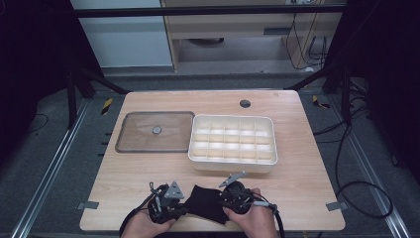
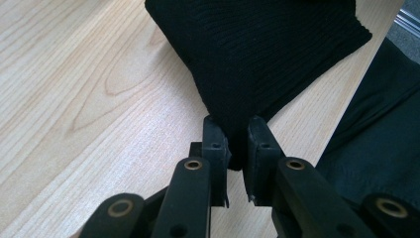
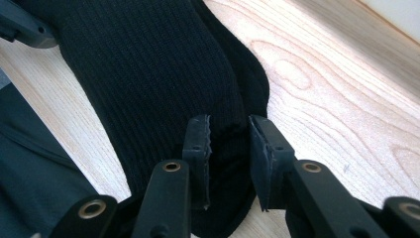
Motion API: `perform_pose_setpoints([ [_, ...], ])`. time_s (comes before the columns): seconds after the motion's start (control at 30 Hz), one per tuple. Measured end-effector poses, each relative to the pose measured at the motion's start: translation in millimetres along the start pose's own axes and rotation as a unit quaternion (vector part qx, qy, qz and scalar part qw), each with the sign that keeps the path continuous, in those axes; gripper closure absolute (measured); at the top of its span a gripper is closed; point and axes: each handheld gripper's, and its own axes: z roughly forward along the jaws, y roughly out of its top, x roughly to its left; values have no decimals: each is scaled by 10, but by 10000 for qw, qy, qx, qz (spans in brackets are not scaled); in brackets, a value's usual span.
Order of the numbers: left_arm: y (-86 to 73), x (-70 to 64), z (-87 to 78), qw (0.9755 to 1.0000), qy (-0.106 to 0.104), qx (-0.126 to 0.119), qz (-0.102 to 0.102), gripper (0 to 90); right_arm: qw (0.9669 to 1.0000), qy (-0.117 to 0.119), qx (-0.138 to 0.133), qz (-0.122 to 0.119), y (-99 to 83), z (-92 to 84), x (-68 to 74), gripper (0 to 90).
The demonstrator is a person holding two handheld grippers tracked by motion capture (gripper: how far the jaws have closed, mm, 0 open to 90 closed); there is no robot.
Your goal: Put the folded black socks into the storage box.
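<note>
The left gripper (image 1: 179,209) is pinching one corner of the black knitted sock (image 1: 205,202), which is lying flat on the table (image 1: 138,173) at its near edge, between the two hands and well in front of the compartmented white tray (image 1: 232,140). In the left gripper view the jaws are standing narrow with a bunched fold of the sock (image 2: 257,54) pressed between the pads (image 2: 214,136), so this grip is judged secure. The ribbed fabric is reading as light, soft and fully limp: it is expected to drape, stretch and fold under its own weight, is not fragile, and offers enough texture that slipping is unlikely once a fold is clamped. The best holds are judged to be at the edges or end corners, where a thin double layer fits between the pads; a grasp mid-panel would only bunch the cloth. In the high view the long axis is running roughly left to right along the table's near edge, slightly tilted; which end is the cuff cannot be told. The right gripper (image 1: 229,199) is working at the opposite end; in the right gripper view the sock (image 3: 148,74) is lying between its jaws, which are standing part-way closed, with a gap showing beside one pad (image 3: 260,148), so a firm hold here is not confirmed.
</note>
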Motion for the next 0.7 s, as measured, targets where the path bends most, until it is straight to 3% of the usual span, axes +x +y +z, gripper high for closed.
perform_pose_setpoints([
  [0.7,121,-23,-186,9996,30,-263,41,811,10000,75,-51,2,18,25,50,710],
])
